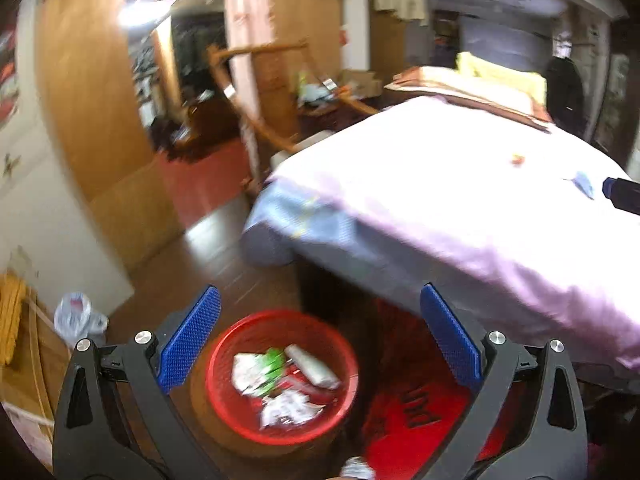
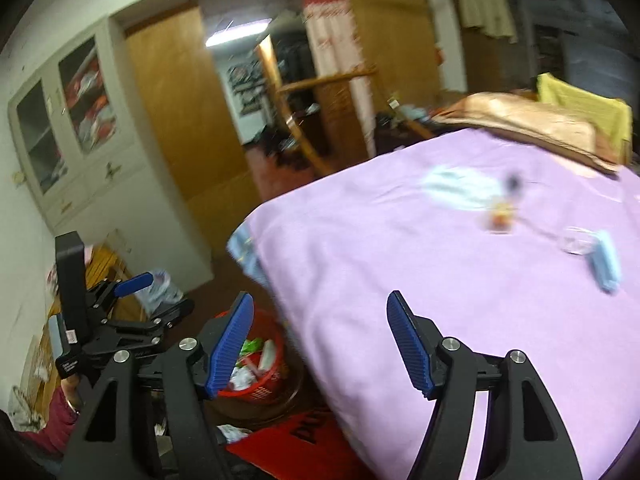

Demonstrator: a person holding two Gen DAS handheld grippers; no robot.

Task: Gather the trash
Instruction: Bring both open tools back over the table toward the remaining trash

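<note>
A red mesh basket (image 1: 280, 316) stands on the dark floor by the foot of the bed and holds crumpled white, green and red wrappers (image 1: 276, 376). My left gripper (image 1: 320, 292) hovers above it, open, with nothing between its blue pads. My right gripper (image 2: 320, 297) is open and empty over the edge of the pink bedsheet (image 2: 400, 260). Lying on the sheet are a pale wrapper (image 2: 456, 188), a small red scrap (image 2: 500, 218), a clear plastic piece (image 2: 576, 240) and a light blue item (image 2: 604, 260). The basket (image 2: 260, 394) shows partly behind my right gripper's left finger.
A red mat (image 1: 412, 420) lies beside the basket, with a white crumpled scrap (image 2: 234, 434) near it. A plastic bag (image 1: 76, 316) sits by the wall. Pillows (image 2: 532, 128) lie at the bed's head. A wooden door (image 1: 92, 120) and a glass-front cabinet (image 2: 60, 128) line the left side.
</note>
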